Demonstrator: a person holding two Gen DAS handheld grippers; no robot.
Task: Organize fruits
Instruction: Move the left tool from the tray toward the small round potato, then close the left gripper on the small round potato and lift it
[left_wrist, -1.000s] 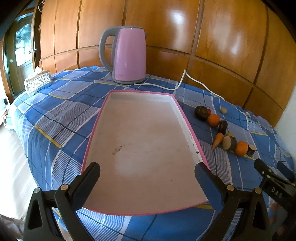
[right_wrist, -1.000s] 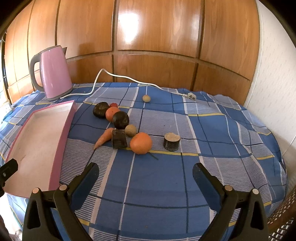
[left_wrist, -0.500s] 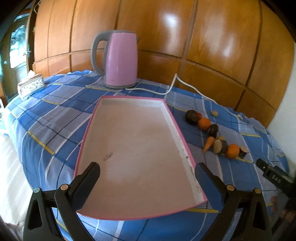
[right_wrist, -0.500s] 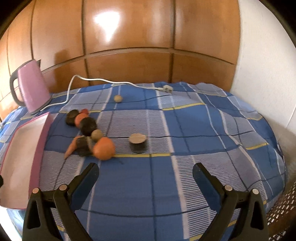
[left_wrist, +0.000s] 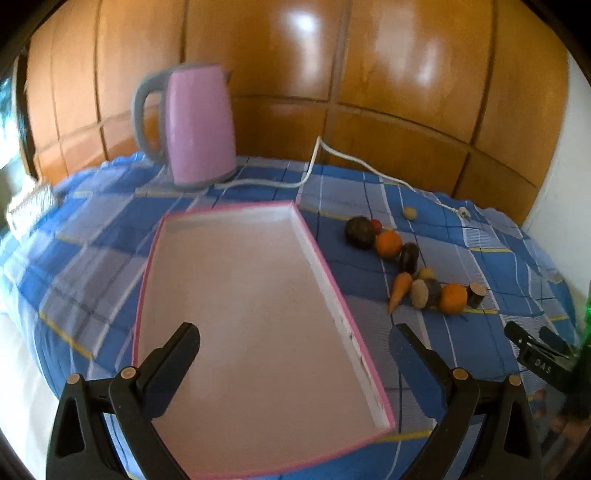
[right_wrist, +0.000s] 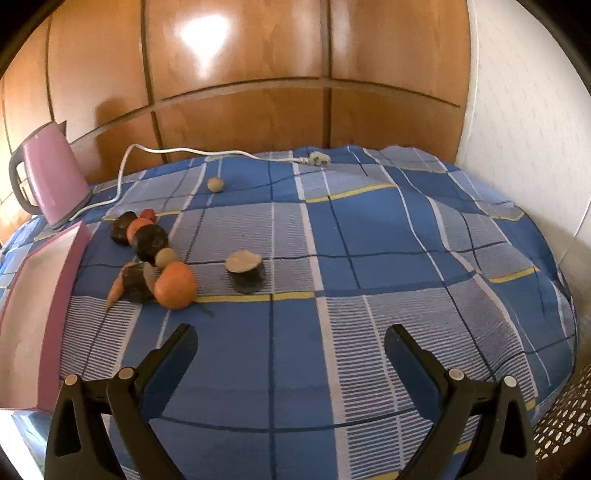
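From the left wrist, the left gripper (left_wrist: 293, 341) hangs spread and empty over the near end of the bare pink tray (left_wrist: 321, 266), the fruits (left_wrist: 413, 269) strung out ahead to its right on the blue checked cloth; since a second ago this view has swung right, the kettle (left_wrist: 195, 125) now further left. From the right wrist, the right gripper (right_wrist: 290, 341) is spread and empty, the nearest orange (right_wrist: 174, 285) ahead-left; it looks light, round and prone to rolling, best pinched across its middle, and the camera has turned right, shifting the pile left.
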